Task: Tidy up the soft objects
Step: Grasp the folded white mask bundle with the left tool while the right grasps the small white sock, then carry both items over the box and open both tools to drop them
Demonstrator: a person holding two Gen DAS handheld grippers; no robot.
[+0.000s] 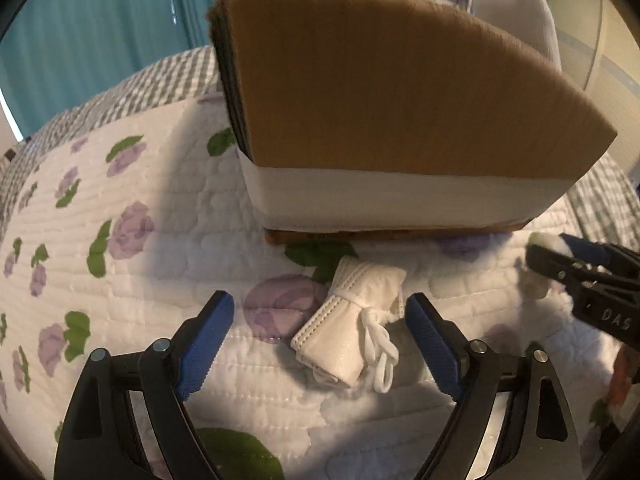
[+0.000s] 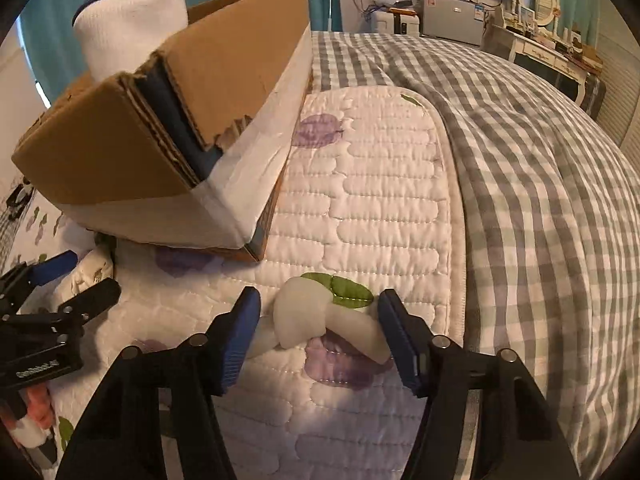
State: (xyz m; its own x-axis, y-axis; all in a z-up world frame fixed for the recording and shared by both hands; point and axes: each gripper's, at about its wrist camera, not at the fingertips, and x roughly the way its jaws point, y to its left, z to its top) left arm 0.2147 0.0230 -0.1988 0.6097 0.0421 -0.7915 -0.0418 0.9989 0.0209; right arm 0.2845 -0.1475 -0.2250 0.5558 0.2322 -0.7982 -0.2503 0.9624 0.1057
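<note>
**Both grippers poised over soft items, box ahead**

Quilted floral bedspread over a grey checked blanket; bedroom, teal curtains behind.

Left side: folded white mask, tied round with its own loops, lies on the quilt between the two blue pads of the left gripper, nearer the right-hand pad. No contact that I can make out. Jaws wide apart, holding nothing. Mask's long axis runs diagonally: far end up and away toward the box, near end down toward the left pad. Loose loops trail toward the right pad.

Right side: white foam piece, bent or knotted, sits between the pads of the right gripper. Jaws open, nothing clamped; the right-hand pad looks close to the foam's tail, touch uncertain. Long axis roughly crosswise, from pad to pad.

Beyond both tools, straight ahead: cardboard box, white band round its base, flaps up, a white pillow-like item standing in it.

Judgement: pick-up step, pre-grasp on both sides. Next calls for closing across each item's narrow width, gently as both will squash, then lifting high enough to clear the box flaps. The mask's dangling loops may snag.
</note>
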